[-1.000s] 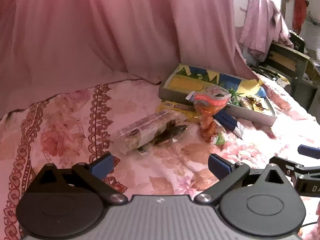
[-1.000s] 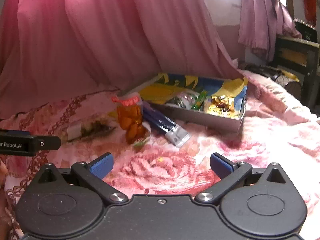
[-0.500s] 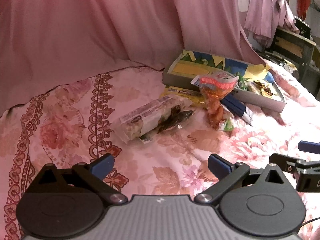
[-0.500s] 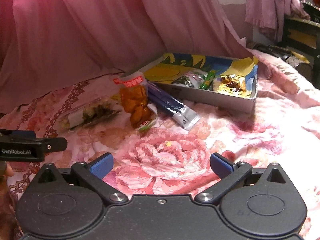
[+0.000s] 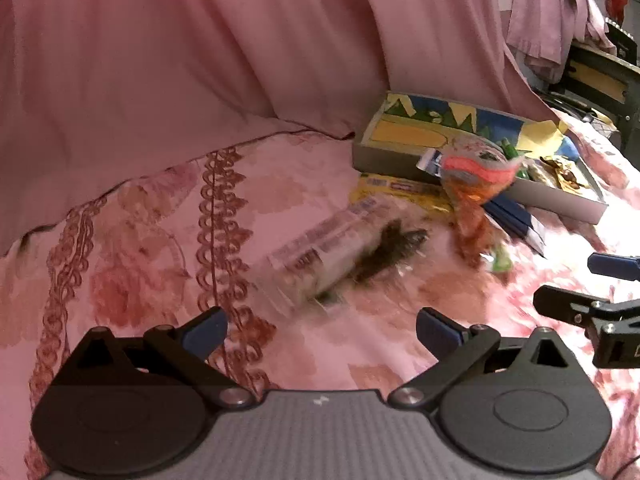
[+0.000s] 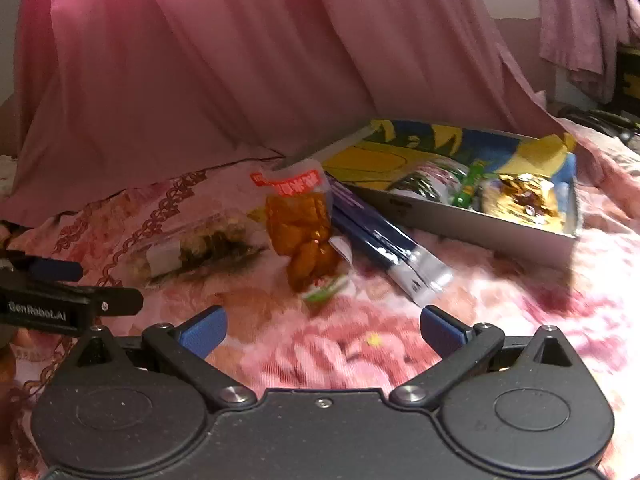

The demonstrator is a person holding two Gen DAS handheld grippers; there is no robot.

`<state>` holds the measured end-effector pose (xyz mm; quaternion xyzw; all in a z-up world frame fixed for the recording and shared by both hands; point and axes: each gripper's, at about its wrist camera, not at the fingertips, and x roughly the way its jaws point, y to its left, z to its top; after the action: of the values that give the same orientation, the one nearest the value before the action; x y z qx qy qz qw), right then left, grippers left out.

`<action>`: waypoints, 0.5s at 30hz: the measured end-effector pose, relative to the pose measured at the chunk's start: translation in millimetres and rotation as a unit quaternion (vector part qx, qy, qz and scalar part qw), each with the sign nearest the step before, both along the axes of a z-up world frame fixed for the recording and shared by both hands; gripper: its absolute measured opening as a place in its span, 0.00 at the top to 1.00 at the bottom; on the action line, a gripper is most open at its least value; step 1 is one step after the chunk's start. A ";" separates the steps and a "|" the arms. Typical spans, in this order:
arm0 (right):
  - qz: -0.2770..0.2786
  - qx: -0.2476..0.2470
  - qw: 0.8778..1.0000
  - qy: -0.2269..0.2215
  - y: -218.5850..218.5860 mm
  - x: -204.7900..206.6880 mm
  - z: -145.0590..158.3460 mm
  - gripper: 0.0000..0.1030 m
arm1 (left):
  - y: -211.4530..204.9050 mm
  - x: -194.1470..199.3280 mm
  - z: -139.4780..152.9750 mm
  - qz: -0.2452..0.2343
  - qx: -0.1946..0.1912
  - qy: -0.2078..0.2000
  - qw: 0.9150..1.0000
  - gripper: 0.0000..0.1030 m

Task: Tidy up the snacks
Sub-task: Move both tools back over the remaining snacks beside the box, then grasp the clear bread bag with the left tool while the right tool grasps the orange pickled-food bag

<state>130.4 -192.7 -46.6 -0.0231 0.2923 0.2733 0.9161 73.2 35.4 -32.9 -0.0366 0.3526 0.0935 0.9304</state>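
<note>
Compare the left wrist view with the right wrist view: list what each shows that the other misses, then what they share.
Only the left wrist view shows the yellow packet lying beside the tray's near wall. Only the right wrist view clearly shows the white-and-green packet in the tray and the printed label on the left claw. Both show the tray, the orange snack bag, the clear seaweed-roll pack, the dark blue packet, and both claws open: left claw, right claw.

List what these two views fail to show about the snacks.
- Left wrist view: clear snack pack label, motion-blurred.
- Left wrist view: yellow packet, partly under the orange snack bag.
- Right wrist view: printing on the blue packet, blurred.
- Right wrist view: tray contents, partly behind its near wall.
</note>
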 end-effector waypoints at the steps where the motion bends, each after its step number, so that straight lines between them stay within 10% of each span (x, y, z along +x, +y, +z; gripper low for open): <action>1: 0.003 0.001 1.000 -0.004 2.6 2.5 -1.4 0.01 | 2.7 3.5 0.6 -0.006 0.002 0.000 1.000 0.00; 15: 0.060 -0.006 0.997 -0.054 34.2 50.1 -14.0 0.13 | 20.2 77.2 5.2 -0.121 0.050 0.044 0.990 0.00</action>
<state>180.5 -158.5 -60.7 -0.0612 0.2425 0.3247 0.9121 150.4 55.6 -27.8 0.0574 0.3901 -0.0006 0.9190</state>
